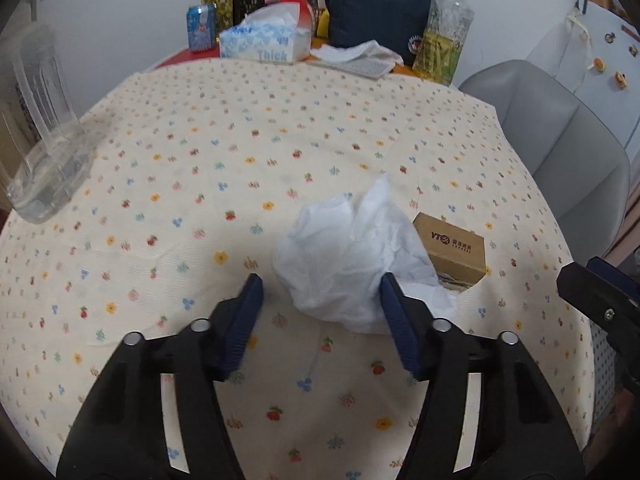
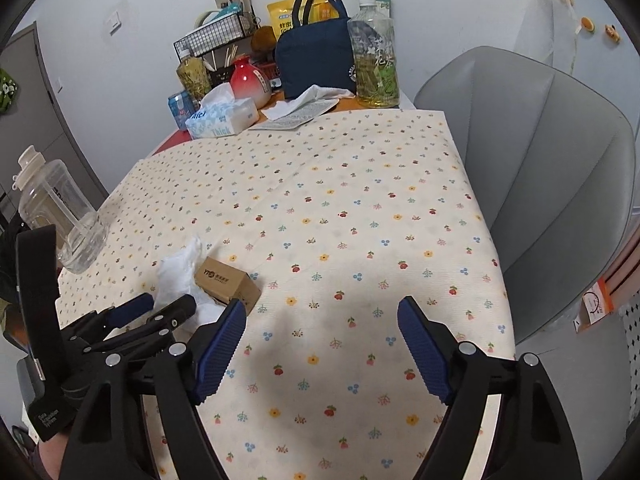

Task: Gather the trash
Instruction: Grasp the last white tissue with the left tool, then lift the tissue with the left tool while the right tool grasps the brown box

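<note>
Left gripper [image 1: 320, 292] jaws are spread wide around the tissue [image 1: 352, 256] on the desk [image 1: 200, 140], nothing gripped yet. Right gripper [image 2: 322, 320] is wide open, empty. The box [image 1: 452, 250] touching the tissue could easily get dragged along, or only a loose fold pinched.

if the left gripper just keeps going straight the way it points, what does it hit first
Most likely the crumpled white tissue: the left gripper has open jaws on either side of its near edge. The small cardboard box sits behind and to the right, so it would come later.
</note>
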`<state>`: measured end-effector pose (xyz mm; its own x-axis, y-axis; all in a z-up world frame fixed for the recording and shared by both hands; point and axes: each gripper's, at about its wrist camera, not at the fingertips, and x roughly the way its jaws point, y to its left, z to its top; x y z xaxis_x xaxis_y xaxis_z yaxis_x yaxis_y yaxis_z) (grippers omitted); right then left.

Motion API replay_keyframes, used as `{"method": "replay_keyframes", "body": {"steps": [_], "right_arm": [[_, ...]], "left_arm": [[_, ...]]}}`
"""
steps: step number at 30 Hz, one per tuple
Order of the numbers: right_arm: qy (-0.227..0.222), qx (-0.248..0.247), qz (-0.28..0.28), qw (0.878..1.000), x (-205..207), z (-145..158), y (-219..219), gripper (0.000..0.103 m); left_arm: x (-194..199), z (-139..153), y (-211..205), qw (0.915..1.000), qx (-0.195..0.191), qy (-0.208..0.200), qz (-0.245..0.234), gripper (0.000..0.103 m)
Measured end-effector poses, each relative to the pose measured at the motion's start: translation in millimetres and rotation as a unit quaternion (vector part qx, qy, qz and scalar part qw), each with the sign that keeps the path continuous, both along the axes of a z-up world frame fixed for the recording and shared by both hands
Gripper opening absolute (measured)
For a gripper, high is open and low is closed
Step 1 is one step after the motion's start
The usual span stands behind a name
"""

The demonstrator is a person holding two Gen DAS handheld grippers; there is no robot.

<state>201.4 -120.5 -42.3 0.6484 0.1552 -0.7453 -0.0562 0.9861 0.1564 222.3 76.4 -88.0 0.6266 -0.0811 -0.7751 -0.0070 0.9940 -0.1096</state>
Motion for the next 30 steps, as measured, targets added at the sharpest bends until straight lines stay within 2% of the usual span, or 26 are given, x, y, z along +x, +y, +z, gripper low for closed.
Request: {"method": "replay_keyframes", "body": {"steps": [1, 2, 3, 14, 25, 26, 27, 28, 30], "right_arm": [[0.001, -0.001, 0.002, 1.000, 2, -1, 2, 0.077], [0.003, -0.002, 0.005, 1.000, 3, -2, 4, 0.077], [0.005, -0.003, 0.007, 1.000, 5, -4, 6, 0.077], [0.014, -0.015, 0.050, 0.999, 20, -14, 47, 0.077], [0.019, -0.032, 0.079, 0.996, 37, -23, 81, 0.077], [0.019, -0.035, 0.083, 0.996, 38, -25, 82, 0.069], [0.025, -0.036, 0.090, 0.995, 39, -27, 84, 0.045], [0.036, -0.035, 0.097, 0.994, 40, -29, 86, 0.038], [0.028, -0.037, 0.100, 0.994, 37, -27, 86, 0.034]], "left_arm": [[0, 1, 3, 1.0000, 0.000, 0.000, 0.005, 0.026], [0, 1, 7, 0.9999, -0.013, 0.004, 0.007, 0.015], [0, 1, 13, 0.9996, -0.027, 0.007, 0.010, 0.014], [-12, 18, 46, 0.9974, 0.020, -0.017, 0.067, 0.012], [-9, 5, 65, 0.9951, 0.023, -0.006, 0.096, 0.012], [-8, 4, 66, 0.9951, 0.021, -0.006, 0.096, 0.012], [-8, 3, 67, 0.9952, 0.020, -0.005, 0.096, 0.012], [-8, 2, 67, 0.9952, 0.020, -0.004, 0.096, 0.012], [-8, 2, 66, 0.9953, 0.019, -0.006, 0.095, 0.012]]}}
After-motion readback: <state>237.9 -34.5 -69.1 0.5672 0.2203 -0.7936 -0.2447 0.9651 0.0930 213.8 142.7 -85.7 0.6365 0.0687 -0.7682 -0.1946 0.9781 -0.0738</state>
